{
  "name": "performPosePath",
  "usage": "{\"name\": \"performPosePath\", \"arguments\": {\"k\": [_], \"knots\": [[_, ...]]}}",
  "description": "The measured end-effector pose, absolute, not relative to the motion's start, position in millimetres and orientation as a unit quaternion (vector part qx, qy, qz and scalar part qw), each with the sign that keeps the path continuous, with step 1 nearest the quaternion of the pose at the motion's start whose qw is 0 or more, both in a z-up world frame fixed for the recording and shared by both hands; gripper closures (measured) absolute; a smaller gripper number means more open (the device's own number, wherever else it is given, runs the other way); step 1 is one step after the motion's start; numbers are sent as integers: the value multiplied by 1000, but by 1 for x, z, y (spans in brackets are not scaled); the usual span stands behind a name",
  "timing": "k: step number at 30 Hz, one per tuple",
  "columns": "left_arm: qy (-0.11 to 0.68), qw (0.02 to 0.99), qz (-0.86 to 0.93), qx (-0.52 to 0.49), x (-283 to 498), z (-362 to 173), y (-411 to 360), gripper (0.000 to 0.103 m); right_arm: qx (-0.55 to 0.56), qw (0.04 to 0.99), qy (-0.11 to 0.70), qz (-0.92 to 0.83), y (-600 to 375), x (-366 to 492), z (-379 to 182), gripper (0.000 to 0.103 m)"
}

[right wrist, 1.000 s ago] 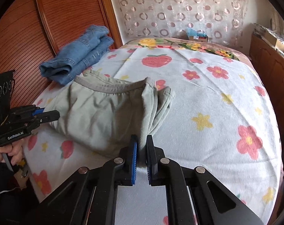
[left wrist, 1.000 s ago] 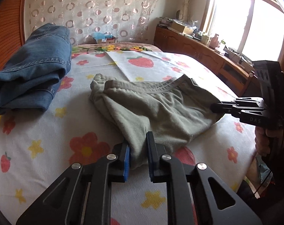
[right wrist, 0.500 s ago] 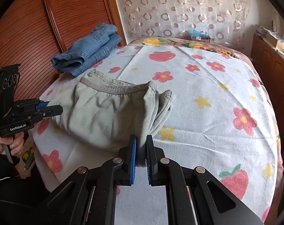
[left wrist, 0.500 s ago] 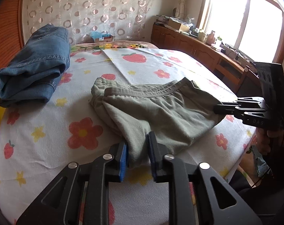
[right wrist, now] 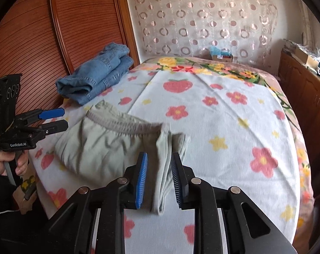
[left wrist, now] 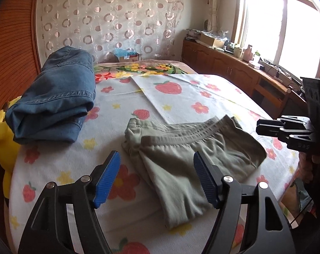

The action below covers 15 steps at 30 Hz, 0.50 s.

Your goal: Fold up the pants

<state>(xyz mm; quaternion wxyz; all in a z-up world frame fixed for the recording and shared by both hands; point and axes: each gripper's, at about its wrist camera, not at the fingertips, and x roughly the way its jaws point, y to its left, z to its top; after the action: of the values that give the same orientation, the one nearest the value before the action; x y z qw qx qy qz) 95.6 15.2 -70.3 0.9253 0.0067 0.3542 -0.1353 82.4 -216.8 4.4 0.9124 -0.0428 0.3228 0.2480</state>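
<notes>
Both grippers have let go since half a second ago: the olive-green pants [left wrist: 193, 158] now lie folded on the flowered bedspread [right wrist: 234, 127], waistband toward the far side. One folded edge sits between the widely spread blue pads of the left gripper [left wrist: 155, 177], not touching them. Another edge lies between the narrower but parted pads of the right gripper [right wrist: 158, 177]; whether cloth touches them is unclear. One pair of olive pants, one folded pair of blue jeans [left wrist: 54, 99] well apart near the wooden headboard [right wrist: 33, 42], two grippers. "GenRobot.AI" reads on the left gripper's body; "DAS" on the right's.
</notes>
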Motion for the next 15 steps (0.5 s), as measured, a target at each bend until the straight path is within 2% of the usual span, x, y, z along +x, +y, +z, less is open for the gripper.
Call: {"name": "performPosePath", "arguments": {"k": [8, 15], "knots": [[372, 918, -139, 11, 116, -82, 10, 31, -47, 905, 336, 256, -198, 120, -9, 77], [391, 909, -142, 10, 123, -95, 8, 40, -67, 896, 360, 252, -183, 150, -18, 77]]}}
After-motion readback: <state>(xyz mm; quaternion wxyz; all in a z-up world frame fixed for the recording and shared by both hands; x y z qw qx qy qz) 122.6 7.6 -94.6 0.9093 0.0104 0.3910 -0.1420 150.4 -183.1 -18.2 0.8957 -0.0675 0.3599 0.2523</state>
